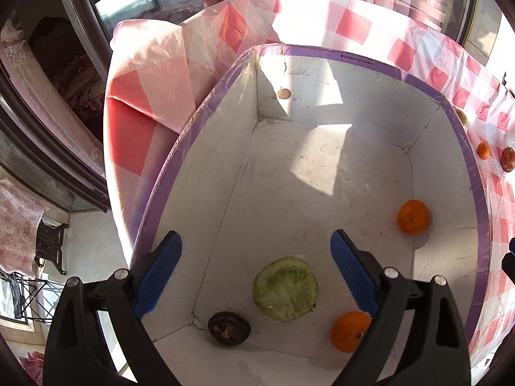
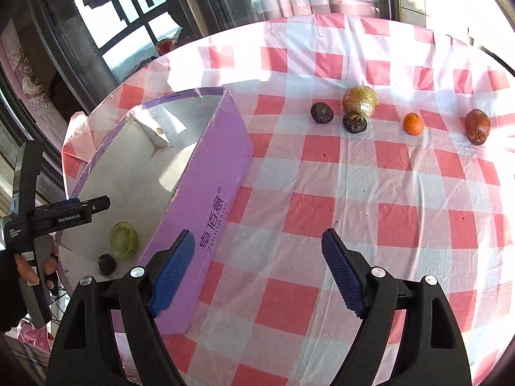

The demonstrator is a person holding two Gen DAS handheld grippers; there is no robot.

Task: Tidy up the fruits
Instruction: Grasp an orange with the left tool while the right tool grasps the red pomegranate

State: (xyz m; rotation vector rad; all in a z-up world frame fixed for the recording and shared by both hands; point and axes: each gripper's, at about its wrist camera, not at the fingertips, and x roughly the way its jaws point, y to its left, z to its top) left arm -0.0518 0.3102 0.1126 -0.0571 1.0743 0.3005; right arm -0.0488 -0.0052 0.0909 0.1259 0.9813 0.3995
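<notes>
A purple box [image 1: 360,56] with a white inside stands on the checked table; it also shows in the right wrist view [image 2: 206,193]. In it lie a green wrapped fruit [image 1: 285,288], a dark fruit [image 1: 228,326] and two oranges [image 1: 413,217] [image 1: 350,331]. My left gripper [image 1: 256,273] is open and empty above the box. My right gripper [image 2: 257,273] is open and empty above the table beside the box. On the table lie two dark fruits [image 2: 321,112] [image 2: 354,122], a wrapped yellow fruit [image 2: 360,100], an orange [image 2: 413,124] and a red-brown fruit [image 2: 477,126].
The pink and white checked cloth [image 2: 370,193] covers the table. The table's left edge [image 1: 111,148] drops to the floor near windows. The left gripper's body [image 2: 61,217] and the hand holding it show at the left of the right wrist view.
</notes>
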